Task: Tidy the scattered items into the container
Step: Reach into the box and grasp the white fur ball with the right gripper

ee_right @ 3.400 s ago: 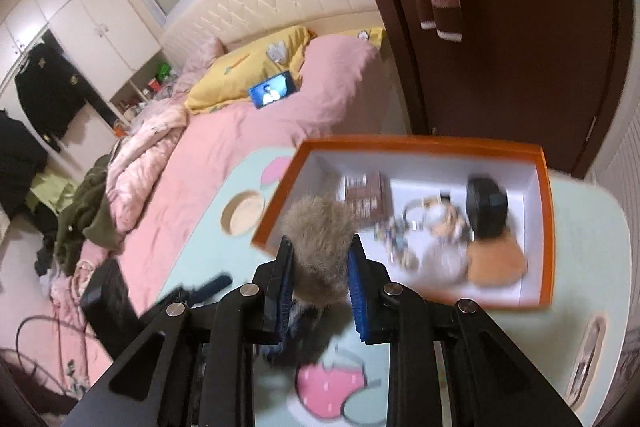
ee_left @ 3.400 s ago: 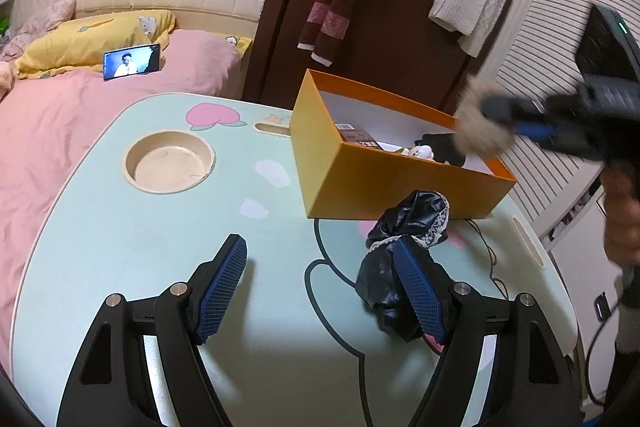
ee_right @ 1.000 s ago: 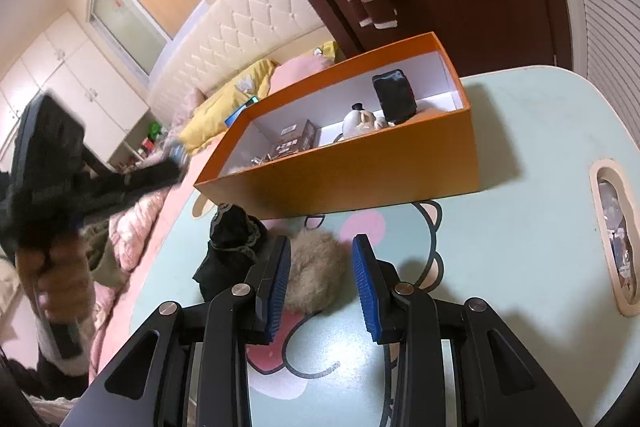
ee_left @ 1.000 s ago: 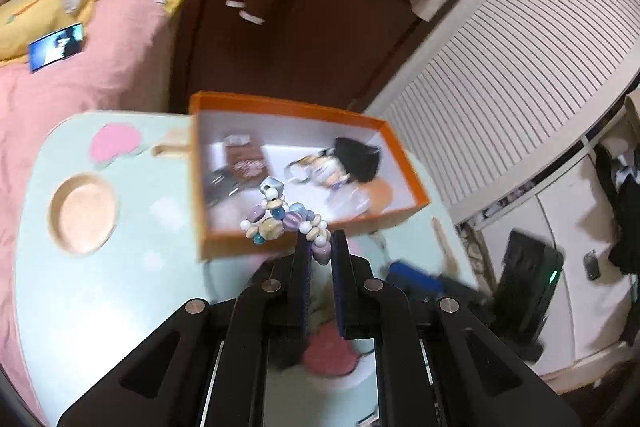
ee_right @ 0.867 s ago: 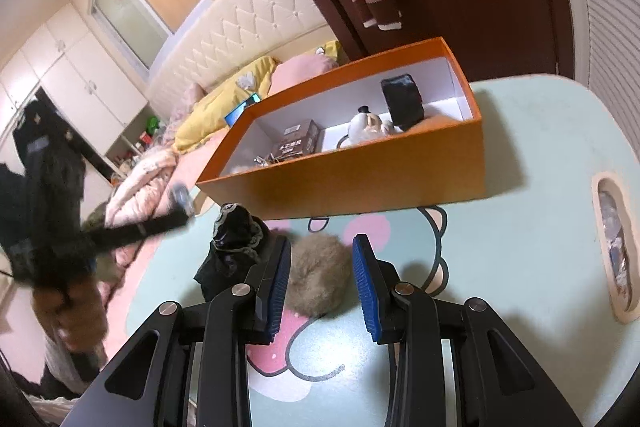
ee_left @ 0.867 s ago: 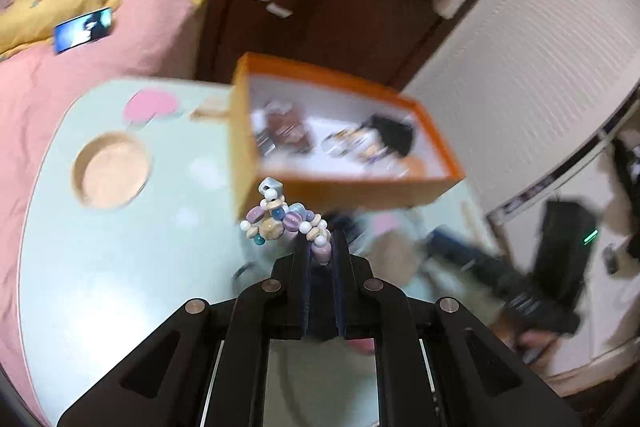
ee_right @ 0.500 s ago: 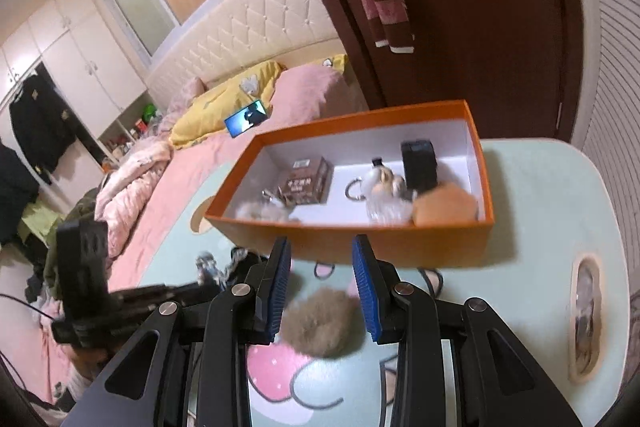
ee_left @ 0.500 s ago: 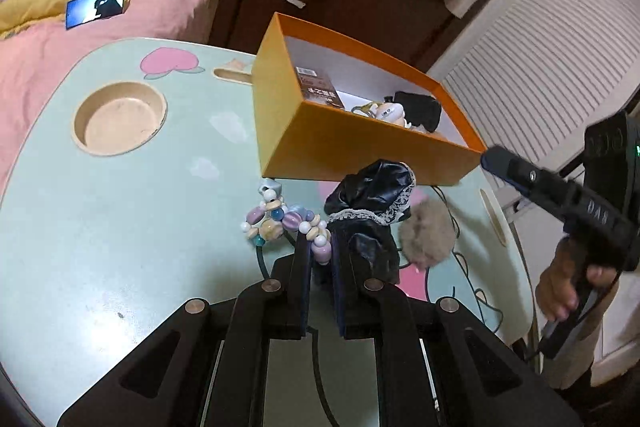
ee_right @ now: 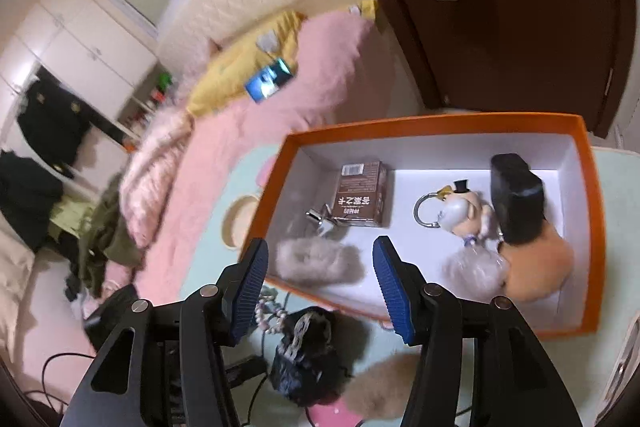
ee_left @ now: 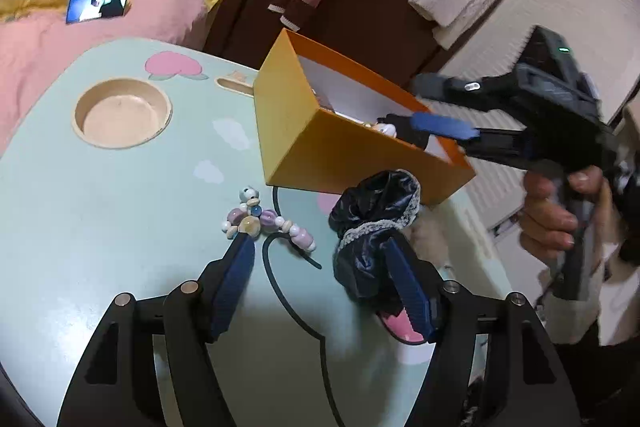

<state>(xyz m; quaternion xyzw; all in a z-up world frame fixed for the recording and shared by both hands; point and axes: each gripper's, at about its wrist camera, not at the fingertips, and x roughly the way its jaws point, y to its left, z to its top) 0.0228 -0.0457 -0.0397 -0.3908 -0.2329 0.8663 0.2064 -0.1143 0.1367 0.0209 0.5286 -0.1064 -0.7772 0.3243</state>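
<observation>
The beaded bracelet [ee_left: 264, 221] lies on the pale green table [ee_left: 100, 227], just past the left fingertip of my left gripper [ee_left: 318, 247]. Its jaws are opening and nothing is pressed between them. A black lace scrunchie [ee_left: 372, 223] rests against its right finger. My right gripper [ee_right: 320, 247] hangs over the orange box [ee_right: 440, 121], jaws opening, gripping nothing. Below its gap a grey fluffy pom [ee_right: 316, 261] lies on the box floor. A beige fluffy pom [ee_right: 384, 383] sits on the table beside the black scrunchie [ee_right: 308, 355]. From the left wrist view the right gripper [ee_left: 432, 107] reaches above the orange box [ee_left: 320, 151].
Inside the box are a brown packet [ee_right: 362, 195], a keyring figure [ee_right: 460, 213], a black case [ee_right: 516, 199] and an orange fluffy piece [ee_right: 536, 267]. A round recess [ee_left: 122, 113] is sunk in the table's left part. A pink bed with a phone [ee_left: 98, 5] lies behind.
My left gripper came down, opened and let the beaded bracelet go onto the table. My right gripper left the beige pom on the table, swung over the box and widened.
</observation>
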